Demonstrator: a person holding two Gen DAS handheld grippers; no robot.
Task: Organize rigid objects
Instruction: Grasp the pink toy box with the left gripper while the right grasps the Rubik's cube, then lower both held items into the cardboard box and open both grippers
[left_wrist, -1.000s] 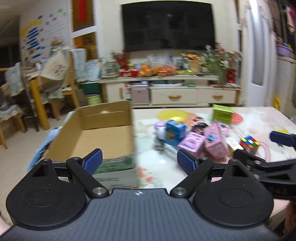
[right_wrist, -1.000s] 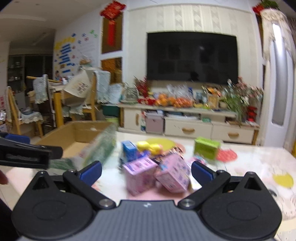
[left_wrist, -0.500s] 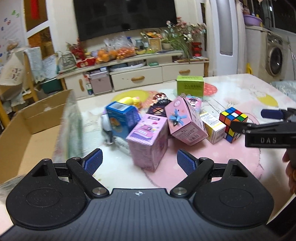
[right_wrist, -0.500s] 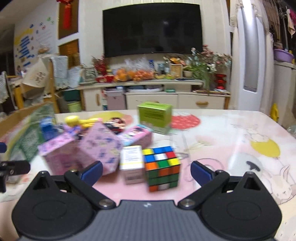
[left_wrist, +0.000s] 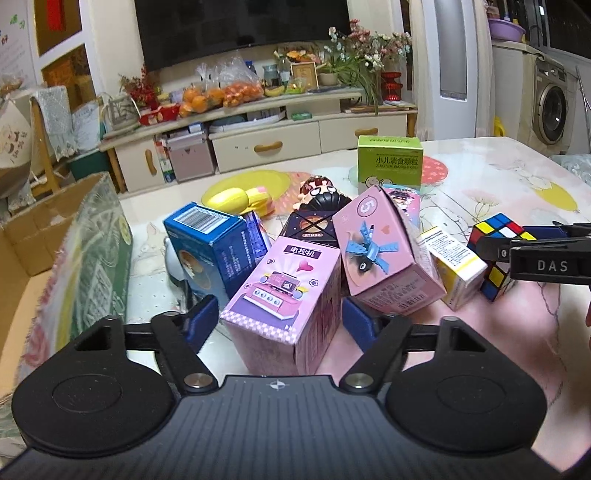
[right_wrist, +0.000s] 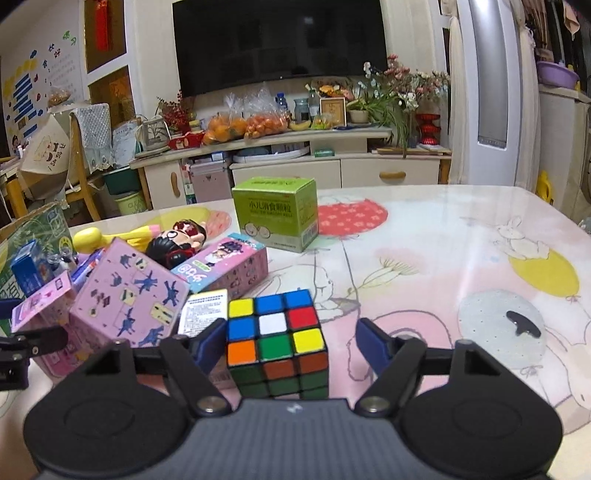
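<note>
1. left wrist view: the left hand-held gripper (left_wrist: 279, 321) straddles an upright pink toy box (left_wrist: 284, 306) at the near edge of a pile on the table (left_wrist: 480, 177); its jaws have just been closing, the box stands between them, and whether the pads press it cannot be told. a blue box (left_wrist: 212, 247) stands just left, a tilted pink box (left_wrist: 384, 254) just right, a green box (left_wrist: 389, 162) behind. a cardboard box (left_wrist: 33, 236) sits at far left.
2. right wrist view: the right hand-held gripper (right_wrist: 291, 345) brackets a rubik's cube (right_wrist: 277, 341) resting on the table; its jaws have just been closing, with a gap at the right pad, so it is not yet clenched. a small white carton (right_wrist: 203, 312) lies just left of the cube.
</note>
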